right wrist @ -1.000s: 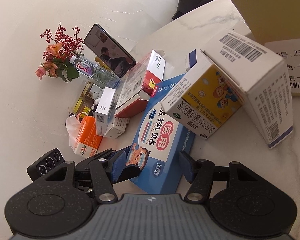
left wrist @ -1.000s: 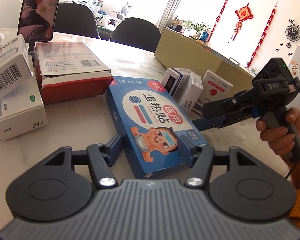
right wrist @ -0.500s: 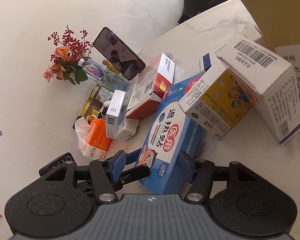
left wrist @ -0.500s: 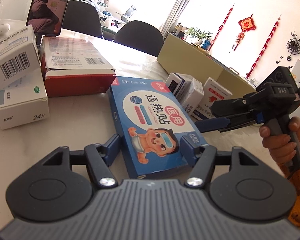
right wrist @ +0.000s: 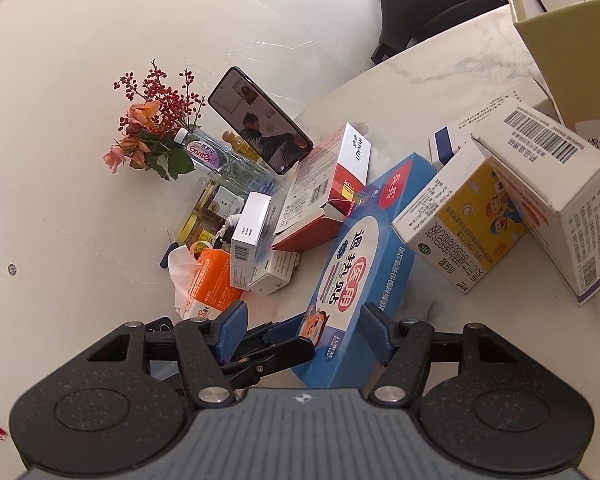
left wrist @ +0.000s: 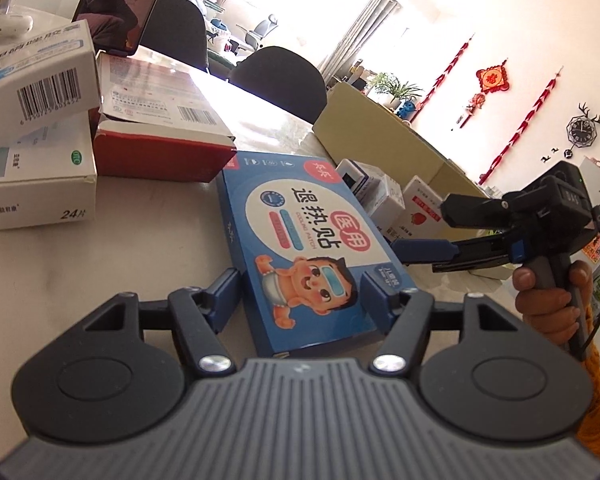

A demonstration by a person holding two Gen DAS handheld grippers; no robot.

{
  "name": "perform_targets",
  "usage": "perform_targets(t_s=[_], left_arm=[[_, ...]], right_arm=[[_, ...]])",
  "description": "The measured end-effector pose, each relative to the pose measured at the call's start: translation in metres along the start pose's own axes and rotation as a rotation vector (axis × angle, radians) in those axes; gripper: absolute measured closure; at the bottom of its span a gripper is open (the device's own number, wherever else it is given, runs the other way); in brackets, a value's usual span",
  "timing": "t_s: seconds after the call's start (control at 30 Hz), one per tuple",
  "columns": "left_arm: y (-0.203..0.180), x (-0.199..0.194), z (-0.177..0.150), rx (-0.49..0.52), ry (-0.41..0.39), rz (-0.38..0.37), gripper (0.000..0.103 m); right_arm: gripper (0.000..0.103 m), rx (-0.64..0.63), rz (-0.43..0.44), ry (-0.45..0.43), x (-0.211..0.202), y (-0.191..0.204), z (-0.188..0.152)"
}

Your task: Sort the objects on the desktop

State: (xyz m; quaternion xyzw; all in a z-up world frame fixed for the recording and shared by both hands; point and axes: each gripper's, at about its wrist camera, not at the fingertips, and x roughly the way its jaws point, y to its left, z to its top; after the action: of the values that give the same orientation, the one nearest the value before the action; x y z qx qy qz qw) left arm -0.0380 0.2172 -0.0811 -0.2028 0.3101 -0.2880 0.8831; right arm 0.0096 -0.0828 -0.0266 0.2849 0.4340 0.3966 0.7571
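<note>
Left wrist view: the left gripper (left wrist: pixel 300 294) straddles the blue box (left wrist: pixel 300 256) at frame centre, pads not quite pressing its edges. Right wrist view: the right gripper (right wrist: pixel 304 330), jaws opening (unclamped), flanks that box's near end, lower centre.

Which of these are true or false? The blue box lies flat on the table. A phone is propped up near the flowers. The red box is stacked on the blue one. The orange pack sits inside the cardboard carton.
1. The blue box lies flat on the table: true.
2. A phone is propped up near the flowers: true.
3. The red box is stacked on the blue one: false; it rests on the table beside it.
4. The orange pack sits inside the cardboard carton: false; it lies on the table, far from it.
</note>
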Motion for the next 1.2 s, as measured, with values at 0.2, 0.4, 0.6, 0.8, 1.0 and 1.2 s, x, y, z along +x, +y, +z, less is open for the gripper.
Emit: perform_targets(t_s=[0.2, 0.4, 0.6, 0.8, 1.0, 1.2], left_arm=[[0.010, -0.002, -0.002, -0.075, -0.023, -0.044, 0.039], [0.011, -0.001, -0.001, -0.083, -0.025, -0.050, 0.038], [0.008, -0.002, -0.003, -0.075, -0.031, -0.032, 0.037], [-0.003, -0.001, -0.003, -0.015, -0.005, -0.005, 0.037], [-0.013, -0.006, -0.001, 0.044, 0.057, 0.024, 0.037], [-0.017, -0.013, -0.002, 0.074, 0.104, 0.049, 0.037]], right_arm=[[0.036, 0.010, 0.029, -0.020, 0.000, 0.002, 0.002], [0.036, 0.015, 0.046, -0.043, -0.001, 0.004, 0.007], [0.036, 0.050, 0.072, -0.063, 0.002, -0.003, 0.008], [0.036, 0.058, 0.039, -0.084, 0.001, -0.004, 0.002], [0.036, 0.060, -0.022, -0.052, 0.004, -0.008, -0.008], [0.034, 0.073, -0.029, -0.015, 0.008, -0.013, -0.021]])
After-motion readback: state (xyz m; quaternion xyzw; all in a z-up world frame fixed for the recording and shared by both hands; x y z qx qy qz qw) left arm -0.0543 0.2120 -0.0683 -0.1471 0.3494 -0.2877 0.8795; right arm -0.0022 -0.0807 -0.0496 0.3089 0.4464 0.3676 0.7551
